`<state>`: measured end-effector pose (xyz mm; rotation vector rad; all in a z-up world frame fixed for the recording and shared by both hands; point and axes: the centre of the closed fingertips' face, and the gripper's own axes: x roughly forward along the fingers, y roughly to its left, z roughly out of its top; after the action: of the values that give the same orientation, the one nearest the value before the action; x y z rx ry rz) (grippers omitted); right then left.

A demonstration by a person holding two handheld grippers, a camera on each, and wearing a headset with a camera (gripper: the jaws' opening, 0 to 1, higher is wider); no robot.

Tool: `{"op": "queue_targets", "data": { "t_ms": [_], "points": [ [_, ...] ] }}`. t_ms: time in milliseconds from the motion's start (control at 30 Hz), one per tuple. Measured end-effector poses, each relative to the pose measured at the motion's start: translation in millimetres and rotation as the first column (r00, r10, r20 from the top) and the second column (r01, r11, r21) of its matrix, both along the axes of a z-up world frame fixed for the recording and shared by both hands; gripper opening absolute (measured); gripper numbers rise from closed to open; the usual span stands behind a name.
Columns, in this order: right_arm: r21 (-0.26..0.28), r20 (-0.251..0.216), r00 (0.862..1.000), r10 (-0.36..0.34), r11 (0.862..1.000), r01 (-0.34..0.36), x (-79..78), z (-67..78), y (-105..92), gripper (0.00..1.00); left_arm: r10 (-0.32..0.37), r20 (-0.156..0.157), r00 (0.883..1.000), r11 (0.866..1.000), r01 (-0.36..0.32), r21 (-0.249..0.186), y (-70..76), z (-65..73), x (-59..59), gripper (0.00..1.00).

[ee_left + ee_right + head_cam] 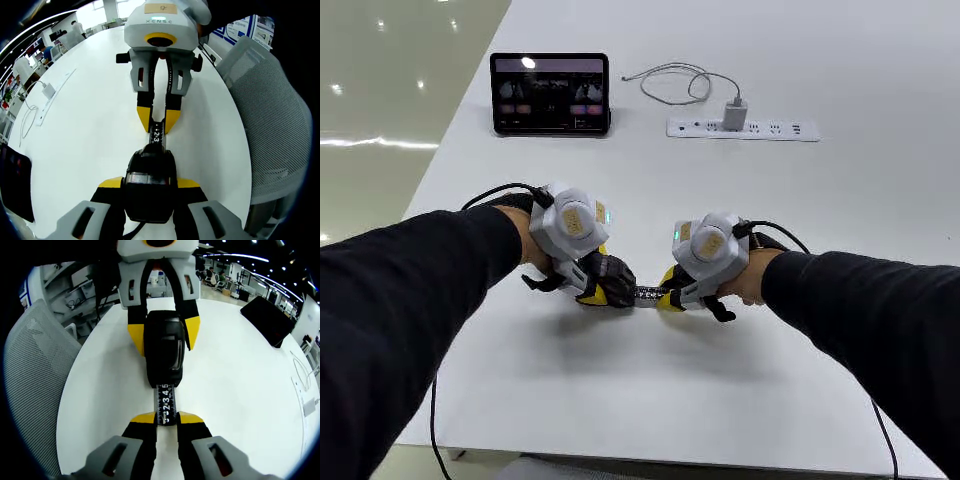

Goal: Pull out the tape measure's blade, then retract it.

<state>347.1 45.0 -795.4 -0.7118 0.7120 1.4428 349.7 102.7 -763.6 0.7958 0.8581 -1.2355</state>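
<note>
Black tape measure case [164, 347] sat clamped between the left gripper's [150, 182] yellow-tipped jaws. A short length of blade [165, 401] ran straight ahead from the case mouth to the right gripper [165, 419], which was closed on the blade end. The long axis lay gripper to gripper, so further pulling would likely mean parting them along it. Legible: blade numerals 2, 3, 4, 5; "XENSE" on the right gripper's body.

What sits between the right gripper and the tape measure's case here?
A short stretch of pulled-out blade, numerals showing, runs from the case to the right gripper; clearest in the right gripper view.
</note>
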Motion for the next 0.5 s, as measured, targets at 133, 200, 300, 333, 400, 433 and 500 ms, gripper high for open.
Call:
{"op": "queue_targets", "data": {
  "t_ms": [133, 200, 300, 333, 400, 433, 500],
  "points": [
    [-0.005, 0.004, 1.000, 0.001, 1.000, -0.001, 0.4, -0.2, -3.1, 0.10, 0.003, 0.002, 1.000, 1.000, -0.003, 0.004, 0.4, 0.2, -0.2, 0.32],
    [-0.004, 0.002, 1.000, -0.003, 1.000, 0.003, 0.3, -0.1, -4.1, 0.10, 0.005, 0.000, 1.000, 1.000, -0.005, 0.004, 0.7, 0.0, 0.1, 0.32],
    [-0.008, 0.005, 1.000, -0.006, 1.000, 0.006, 1.5, 0.0, -7.1, 0.10, 0.010, -0.003, 1.000, 1.000, -0.010, 0.001, 0.1, -0.3, -0.2, 0.32],
    [-0.011, 0.006, 1.000, -0.006, 1.000, 0.007, 1.6, 0.0, -8.1, 0.10, 0.012, -0.004, 1.000, 1.000, -0.012, 0.001, 0.0, -0.3, -0.2, 0.32],
    [-0.010, 0.004, 1.000, -0.009, 1.000, 0.009, 1.8, -0.2, -10.6, 0.10, 0.011, -0.004, 1.000, 1.000, -0.011, 0.002, -0.3, -0.2, -0.3, 0.32],
    [-0.009, 0.004, 1.000, -0.009, 1.000, 0.009, 1.7, -0.2, -11.5, 0.10, 0.011, -0.004, 1.000, 1.000, -0.011, 0.001, -0.4, -0.2, -0.3, 0.32],
    [-0.007, 0.004, 1.000, -0.011, 1.000, 0.011, 2.0, -0.1, -12.9, 0.10, 0.012, -0.004, 1.000, 1.000, -0.012, 0.001, -0.4, -0.3, 0.0, 0.32]
  ]
}}
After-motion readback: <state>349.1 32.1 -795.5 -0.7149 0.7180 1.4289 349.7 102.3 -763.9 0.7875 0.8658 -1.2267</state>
